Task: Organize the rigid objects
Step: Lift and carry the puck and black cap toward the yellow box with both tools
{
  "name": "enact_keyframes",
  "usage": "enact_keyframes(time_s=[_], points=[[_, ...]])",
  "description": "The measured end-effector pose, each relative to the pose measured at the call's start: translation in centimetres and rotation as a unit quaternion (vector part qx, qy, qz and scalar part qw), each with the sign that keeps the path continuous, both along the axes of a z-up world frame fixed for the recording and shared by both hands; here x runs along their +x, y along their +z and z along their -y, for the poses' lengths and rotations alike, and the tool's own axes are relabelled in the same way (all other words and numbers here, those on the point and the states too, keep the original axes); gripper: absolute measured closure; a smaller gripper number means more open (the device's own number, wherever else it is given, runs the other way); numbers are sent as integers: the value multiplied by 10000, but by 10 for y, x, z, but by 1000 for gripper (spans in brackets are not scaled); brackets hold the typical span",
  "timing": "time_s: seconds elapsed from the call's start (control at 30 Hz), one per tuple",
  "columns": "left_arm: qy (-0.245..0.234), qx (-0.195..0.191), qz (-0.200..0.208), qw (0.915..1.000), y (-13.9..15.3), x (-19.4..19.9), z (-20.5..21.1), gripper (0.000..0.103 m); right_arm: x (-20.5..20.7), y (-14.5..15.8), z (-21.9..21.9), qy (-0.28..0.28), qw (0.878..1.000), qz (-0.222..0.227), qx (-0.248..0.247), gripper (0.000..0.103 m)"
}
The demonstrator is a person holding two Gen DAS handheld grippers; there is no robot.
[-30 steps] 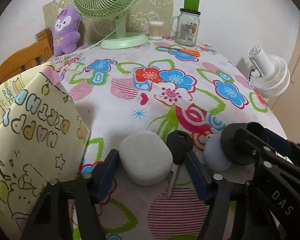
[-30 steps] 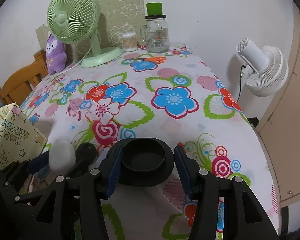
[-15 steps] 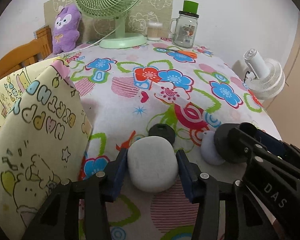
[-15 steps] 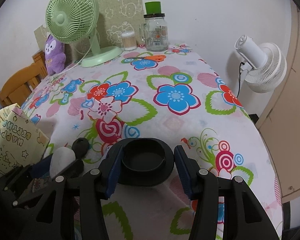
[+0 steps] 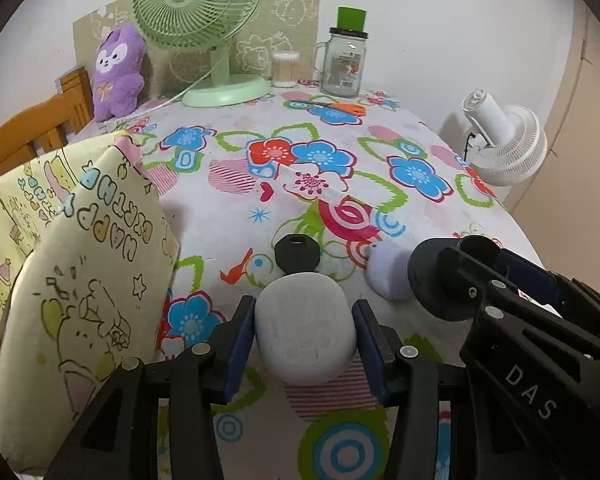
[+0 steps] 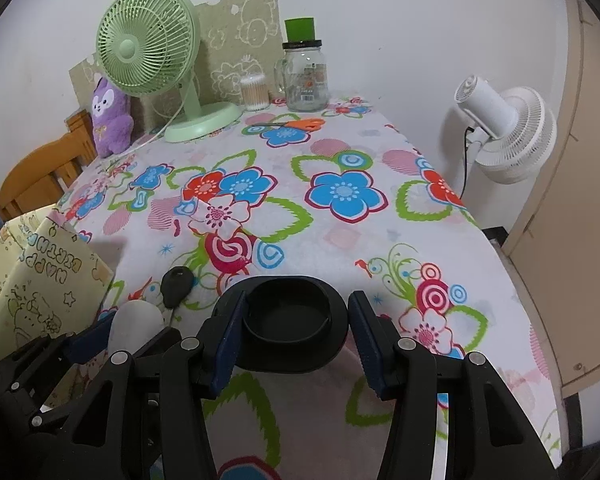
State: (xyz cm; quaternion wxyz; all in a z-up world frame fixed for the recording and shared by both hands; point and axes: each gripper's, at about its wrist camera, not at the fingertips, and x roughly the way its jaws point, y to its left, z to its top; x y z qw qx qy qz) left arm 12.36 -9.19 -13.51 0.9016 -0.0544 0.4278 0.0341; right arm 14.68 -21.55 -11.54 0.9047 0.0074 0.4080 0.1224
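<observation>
behind white case, key half-hidden

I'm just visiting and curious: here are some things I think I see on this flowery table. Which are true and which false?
1. The left gripper holds a white rounded case. True.
2. The right gripper is empty. False: it grips a black round dish.
3. A black key lies on the tablecloth. True.
4. The green fan lies toppled over. False: it stands upright on its base.
5. Orange scissors lie near the glass jar. True.
</observation>
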Motion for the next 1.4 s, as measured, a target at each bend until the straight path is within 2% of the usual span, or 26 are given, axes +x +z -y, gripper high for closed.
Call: enact_keyframes(time_s=[0.37, 0.83, 1.4], points=[[-236, 117, 81, 9996, 16, -18, 4, 53, -23, 15, 2, -154, 9998, 144, -4, 48], [-266, 257, 183, 9991, 32, -42, 5, 53, -49, 30, 2, -235, 9994, 229, 85, 48], [-353, 226, 344, 9985, 53, -66, 0, 53, -78, 53, 2, -304, 9985, 435, 132, 48]])
